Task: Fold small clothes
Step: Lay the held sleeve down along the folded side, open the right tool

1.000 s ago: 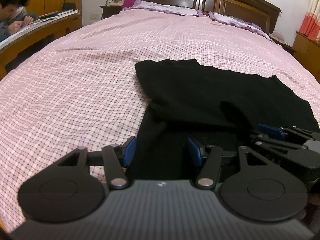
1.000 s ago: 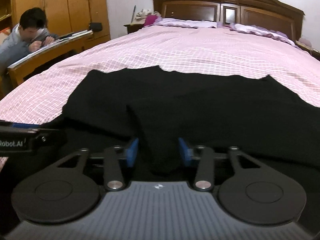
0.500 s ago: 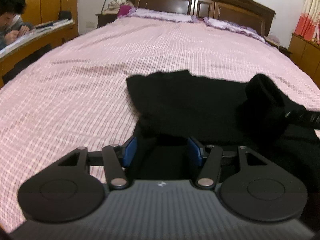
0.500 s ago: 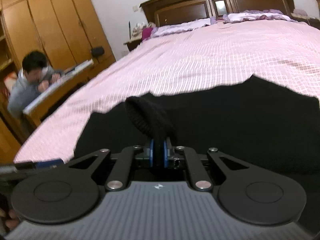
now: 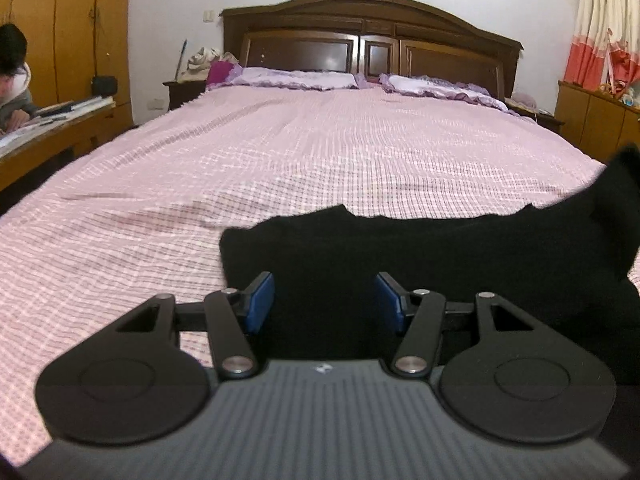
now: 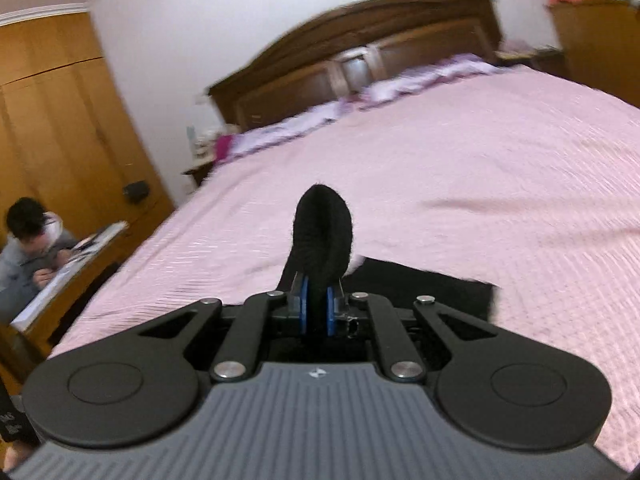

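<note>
1. Black knitted fabric, soft and fuzzy at its edges, makes up the small black knitted garment (image 5: 420, 248) lying on the pink-and-white checked bedspread (image 5: 280, 168) at the near end of the bed.
2. The right gripper (image 6: 316, 312) has its blue pads pressed together on a ribbed fold of that garment, which rises above the jaws in a rounded loop; in the left wrist view the lifted cloth stands up at the right edge.
3. The left gripper (image 5: 324, 300) has its blue-padded jaws spread wide, with the flat part of the garment showing between them; whether they touch the cloth I cannot tell.
4. The bedspread is a woven check, lightly wrinkled, covering a wide bed.
5. Two frilled lilac pillows (image 5: 300, 78) lie at the dark carved wooden headboard (image 5: 372, 28).
6. Orange-brown wooden wardrobes (image 5: 64, 28) line the left wall; a red-and-cream curtain (image 5: 608, 24) hangs at the right above a low wooden cabinet (image 5: 596, 116).
7. A person in a grey top (image 6: 28, 256) leans over papers on a wooden desk (image 6: 76, 264) at the left of the bed.
</note>
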Demonstrator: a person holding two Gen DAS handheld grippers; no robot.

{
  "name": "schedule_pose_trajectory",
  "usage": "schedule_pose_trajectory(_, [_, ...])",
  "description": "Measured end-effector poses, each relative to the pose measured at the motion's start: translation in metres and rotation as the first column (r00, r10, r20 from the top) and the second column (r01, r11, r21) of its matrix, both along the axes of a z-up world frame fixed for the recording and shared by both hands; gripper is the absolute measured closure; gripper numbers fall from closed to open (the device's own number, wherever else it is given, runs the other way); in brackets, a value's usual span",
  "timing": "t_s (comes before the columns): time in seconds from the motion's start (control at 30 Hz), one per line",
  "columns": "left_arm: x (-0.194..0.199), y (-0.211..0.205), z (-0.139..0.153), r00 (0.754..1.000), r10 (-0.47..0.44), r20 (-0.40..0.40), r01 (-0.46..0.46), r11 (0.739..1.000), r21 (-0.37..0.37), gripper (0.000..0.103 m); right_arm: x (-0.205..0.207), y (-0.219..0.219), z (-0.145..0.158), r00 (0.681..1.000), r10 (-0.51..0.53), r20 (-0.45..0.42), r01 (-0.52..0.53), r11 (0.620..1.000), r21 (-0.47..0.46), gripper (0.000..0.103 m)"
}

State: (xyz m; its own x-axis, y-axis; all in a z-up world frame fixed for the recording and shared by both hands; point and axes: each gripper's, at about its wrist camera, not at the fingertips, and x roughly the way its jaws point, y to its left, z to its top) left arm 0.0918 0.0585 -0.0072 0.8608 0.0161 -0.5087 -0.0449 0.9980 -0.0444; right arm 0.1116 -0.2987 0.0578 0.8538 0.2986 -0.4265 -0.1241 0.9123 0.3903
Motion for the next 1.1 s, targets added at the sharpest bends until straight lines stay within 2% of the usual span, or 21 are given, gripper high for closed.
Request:
schedule_pose_trajectory(0.23, [0.025,-0.001,-0.030,0.996,0.024,-0.082,-0.021,0.999,0.031,0.045,0.011,-0.034,-0.064,0.981,-0.089,-0.170,0.087,0.996,-0.019,0.094])
schedule_pose_trajectory(0.37, [0.027,0.003,-0.035,0.996,0.017,-0.089,-0.015,1.000,0.020,0.042,0.013,-0.045,-0.094,0.962,-0.151,-0.229,0.156,0.988,0.005,0.093])
schedule_pose_trajectory(0.5, [0.026,0.004,-0.038,0.996,0.017,-0.086,-0.016,1.000,0.014,0.041,0.005,-0.048,-0.097,0.963,-0.179,-0.199,0.183,0.983,0.003,0.092])
schedule_pose_trajectory(0.63, [0.026,0.005,-0.038,0.996,0.018,-0.082,-0.017,1.000,0.016,0.041,-0.008,-0.042,-0.078,0.969,-0.221,-0.112,0.213,0.974,-0.084,0.092])
schedule_pose_trajectory(0.73, [0.026,0.003,-0.039,0.996,0.019,-0.082,-0.018,1.000,0.023,0.040,-0.017,-0.030,-0.067,0.986,-0.163,-0.042,0.158,0.981,-0.110,0.089])
schedule_pose_trajectory(0.83, [0.027,0.001,-0.040,0.996,0.023,-0.087,-0.019,0.999,0.039,0.040,-0.012,-0.022,-0.070,0.995,-0.077,-0.067,0.072,0.995,-0.071,0.078])
schedule_pose_trajectory(0.9, [0.028,0.000,-0.040,0.996,0.022,-0.092,-0.018,0.999,0.044,0.038,-0.006,-0.015,-0.079,0.993,-0.050,-0.105,0.039,0.994,-0.104,0.067])
schedule_pose_trajectory(1.0, [0.030,0.002,-0.041,0.995,0.027,-0.100,-0.024,0.999,0.036,0.034,0.003,-0.009,-0.096,0.992,-0.049,-0.116,0.028,0.985,-0.170,0.064])
schedule_pose_trajectory(1.1, [0.029,0.003,-0.039,0.994,0.035,-0.102,-0.032,0.999,0.032,0.034,0.004,-0.011,-0.098,0.992,-0.054,-0.115,0.036,0.987,-0.159,0.062])
